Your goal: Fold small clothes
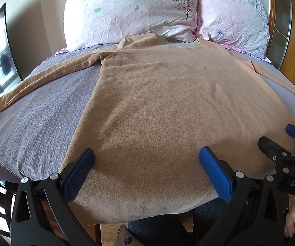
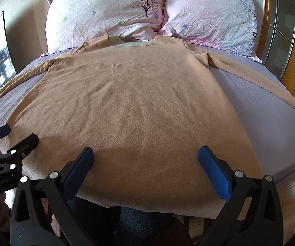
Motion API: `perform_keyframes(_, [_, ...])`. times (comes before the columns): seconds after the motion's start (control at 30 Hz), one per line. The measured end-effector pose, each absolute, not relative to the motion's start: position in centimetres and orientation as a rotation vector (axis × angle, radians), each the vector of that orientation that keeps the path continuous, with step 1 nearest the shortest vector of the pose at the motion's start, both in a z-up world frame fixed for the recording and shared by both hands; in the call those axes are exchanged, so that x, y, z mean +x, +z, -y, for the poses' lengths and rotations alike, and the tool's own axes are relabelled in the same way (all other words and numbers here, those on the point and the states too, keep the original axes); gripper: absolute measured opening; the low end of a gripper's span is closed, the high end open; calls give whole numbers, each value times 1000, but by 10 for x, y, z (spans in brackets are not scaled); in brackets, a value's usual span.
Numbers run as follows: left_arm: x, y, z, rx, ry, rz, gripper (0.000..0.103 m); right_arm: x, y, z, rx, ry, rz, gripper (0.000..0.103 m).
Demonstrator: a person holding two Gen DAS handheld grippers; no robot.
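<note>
Tan fleece shirt [image 1: 168, 102] looks soft, light, limp; we advise grasping the hem just ahead of both gaping, empty hand-held grippers, left [image 1: 146, 164] and right [image 2: 146, 164].

1. Tan long-sleeve shirt [image 2: 131, 102] is laid flat on the bed [image 2: 270, 110], sleeves spread out to both sides.
2. Two floral pillows [image 2: 147, 10] sit just past the shirt's collar.
3. Right gripper [image 2: 146, 172] hangs over the shirt's hem, fingers [image 2: 214, 174] spread wide.
4. Left gripper [image 2: 6, 141] sits at the shirt's left hem corner.
</note>
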State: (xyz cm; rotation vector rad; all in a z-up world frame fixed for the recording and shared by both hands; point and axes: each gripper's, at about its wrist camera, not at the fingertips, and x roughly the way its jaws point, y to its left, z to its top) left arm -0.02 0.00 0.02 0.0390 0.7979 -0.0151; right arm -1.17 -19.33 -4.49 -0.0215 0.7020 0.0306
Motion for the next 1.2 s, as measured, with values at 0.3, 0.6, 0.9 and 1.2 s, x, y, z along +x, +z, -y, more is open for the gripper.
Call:
perform_keyframes(0.3, [0,1,0,43,-20,-797,102,-4,-41,199,-5,105,-682,101])
perform_keyframes(0.6, [11,15,-24,-72,-151,-803,102,22,19,436,647,-157,-561,61])
perform_keyframes(0.9, [40,41,-94,-314,-183,-662,102,40,-13,614,1156,-447,-525,36])
perform_keyframes(1.2, [55,43,-148,-433,-99,-622,102,60,-35,648,1339,-480,-441,17])
